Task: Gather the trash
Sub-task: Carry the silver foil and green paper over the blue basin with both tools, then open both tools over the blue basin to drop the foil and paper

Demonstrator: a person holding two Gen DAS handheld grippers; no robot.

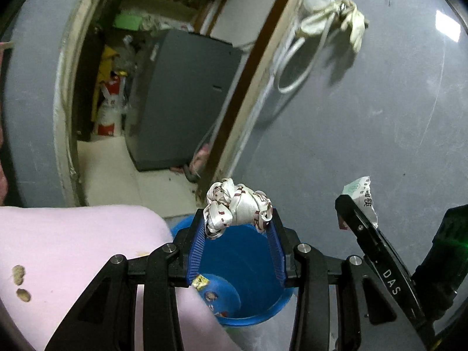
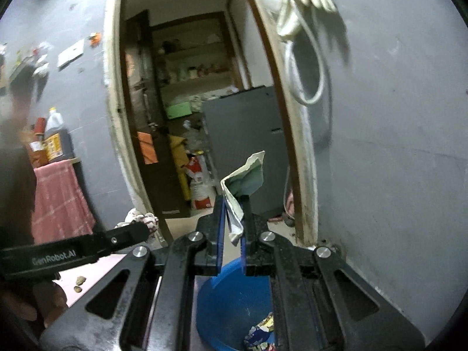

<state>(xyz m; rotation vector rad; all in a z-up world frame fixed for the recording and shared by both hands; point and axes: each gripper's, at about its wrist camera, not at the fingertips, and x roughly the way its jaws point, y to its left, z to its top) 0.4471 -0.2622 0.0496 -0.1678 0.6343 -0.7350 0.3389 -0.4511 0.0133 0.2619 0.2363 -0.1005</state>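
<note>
The left hand-held gripper [image 1: 238, 219] pinches a light, crushable wrapper [image 1: 237, 206] above the bin [image 1: 251, 316], while the right hand-held gripper [image 2: 234, 213] clamps limp, flimsy paper [image 2: 244, 181] by its lower edge.

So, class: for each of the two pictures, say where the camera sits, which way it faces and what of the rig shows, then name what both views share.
Left wrist: on the left gripper, looking along its fingers, down over the blue bucket toward the doorway; it grips a crumpled wrapper; the right gripper shows at right.
Right wrist: on the right gripper, facing the doorway more level; it pinches a folded paper; the left gripper shows at left.
Shared: bucket, doorway, grey cabinet, hanging gloves.
</note>
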